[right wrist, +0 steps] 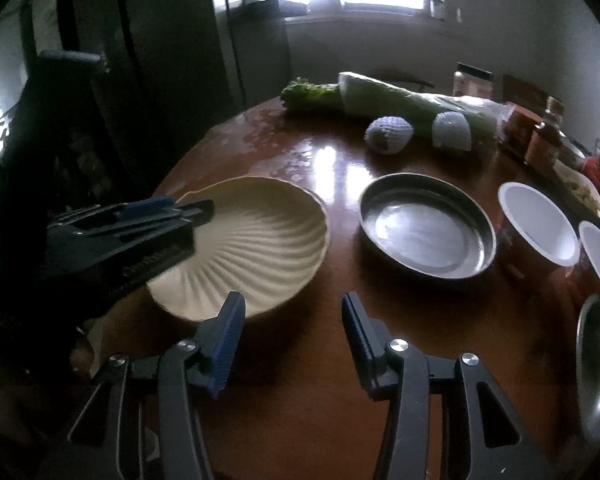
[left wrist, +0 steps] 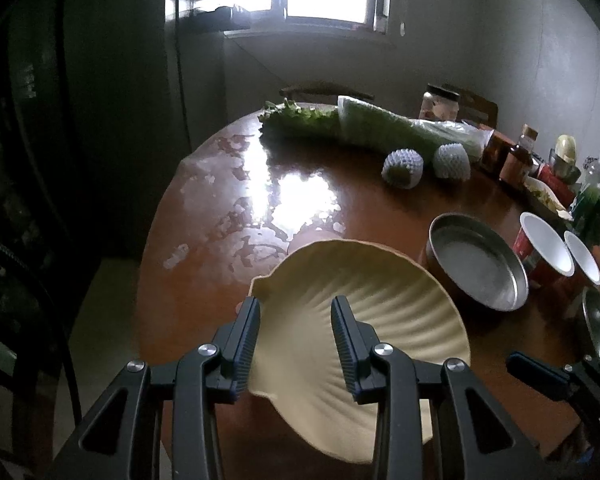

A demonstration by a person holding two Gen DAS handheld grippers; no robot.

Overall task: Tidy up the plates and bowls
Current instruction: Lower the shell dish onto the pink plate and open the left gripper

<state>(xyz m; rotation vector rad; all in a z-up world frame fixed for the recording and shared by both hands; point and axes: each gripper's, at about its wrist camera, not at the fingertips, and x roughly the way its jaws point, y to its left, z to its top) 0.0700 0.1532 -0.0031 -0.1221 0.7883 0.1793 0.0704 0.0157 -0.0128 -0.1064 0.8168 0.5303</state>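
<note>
Left gripper straddles the rim of a cream shell-shaped plate, fingers apart; right gripper hovers with fingers spread, holding nothing, over the brown table

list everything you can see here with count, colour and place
shell plate: 1, cream, near left table edge
metal pan: 1, silver, right of the plate
cups: 2, red with white insides, right of the pan
steel bowl: 1, silver, right edge, partly cut off
cabbage: 1, pale green, far side
foam-netted fruit: 2, white, before the cabbage
jars and bottles: several, far right
table: 1, brown
left gripper: open, fingers straddling the plate's rim
right gripper: open, above bare table
</note>
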